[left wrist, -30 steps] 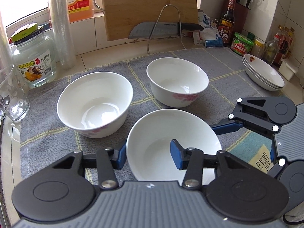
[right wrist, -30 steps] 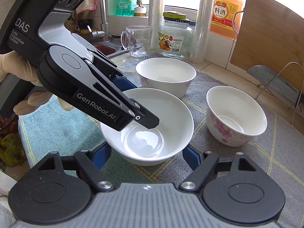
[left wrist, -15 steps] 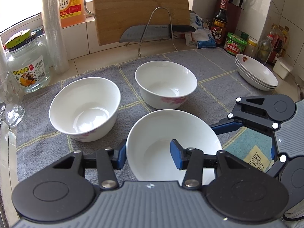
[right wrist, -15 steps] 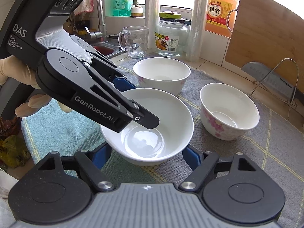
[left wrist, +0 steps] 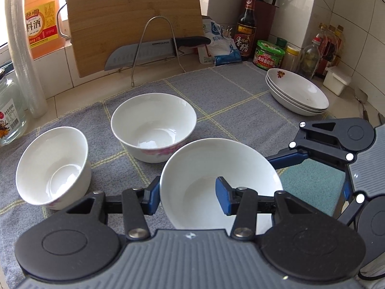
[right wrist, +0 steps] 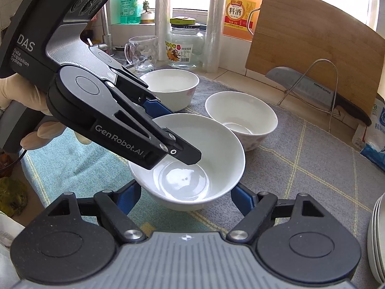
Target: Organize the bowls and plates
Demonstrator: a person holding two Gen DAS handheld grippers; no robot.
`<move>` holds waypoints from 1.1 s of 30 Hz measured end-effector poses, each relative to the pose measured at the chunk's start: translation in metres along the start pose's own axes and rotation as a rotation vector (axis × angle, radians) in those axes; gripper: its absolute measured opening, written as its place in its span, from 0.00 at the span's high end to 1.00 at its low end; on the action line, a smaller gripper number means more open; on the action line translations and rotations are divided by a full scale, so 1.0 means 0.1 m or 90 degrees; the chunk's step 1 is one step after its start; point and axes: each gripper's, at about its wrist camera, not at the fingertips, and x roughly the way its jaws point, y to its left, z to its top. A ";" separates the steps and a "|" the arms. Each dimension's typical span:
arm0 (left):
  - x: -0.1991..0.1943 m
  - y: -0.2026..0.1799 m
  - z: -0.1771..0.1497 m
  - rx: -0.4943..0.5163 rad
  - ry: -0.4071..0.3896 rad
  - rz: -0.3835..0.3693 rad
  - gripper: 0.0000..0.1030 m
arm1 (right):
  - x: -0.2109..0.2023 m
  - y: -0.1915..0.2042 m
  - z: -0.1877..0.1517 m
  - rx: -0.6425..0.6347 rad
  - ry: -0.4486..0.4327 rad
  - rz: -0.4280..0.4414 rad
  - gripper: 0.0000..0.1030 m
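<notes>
the near white bowl (left wrist: 207, 168) sits in my left gripper (left wrist: 187, 196), clamped by the rim: one blue pad (left wrist: 222, 198) is inside the bowl, the other pressed against its outer wall. from the right wrist view the same bowl (right wrist: 211, 149) looks tilted, and i cannot tell whether its base touches the grey checked towel (left wrist: 240, 110) under it. my right gripper (right wrist: 186, 196) is spread wide, its blue fingertips standing on either side of that bowl's lower wall; whether they touch it i cannot tell.

two more white bowls with pink flowers stand on the towel: the middle bowl (left wrist: 154, 125) just beyond the held one, and the left bowl (left wrist: 53, 166) toward the towel's left edge, apart from both. a stack of shallow plates (left wrist: 298, 94) rests at the towel's far right corner.

behind the towel a wooden cutting board (left wrist: 134, 19) leans on the wall, with a knife (left wrist: 154, 50) lying across a wire rack (left wrist: 156, 48). an orange cooking wine jug (left wrist: 42, 21) stands at the back left and a dark vinegar bottle (left wrist: 245, 29) at the back right.
</notes>
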 end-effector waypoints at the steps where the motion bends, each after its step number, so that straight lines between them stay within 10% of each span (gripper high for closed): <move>1: 0.02 -0.04 0.02 0.004 -0.001 -0.004 0.55 | -0.03 -0.03 -0.02 0.003 0.001 -0.005 0.17; 33: 0.52 -0.57 0.26 0.035 0.021 -0.061 0.55 | -0.27 -0.59 -0.39 0.054 0.037 -0.046 0.17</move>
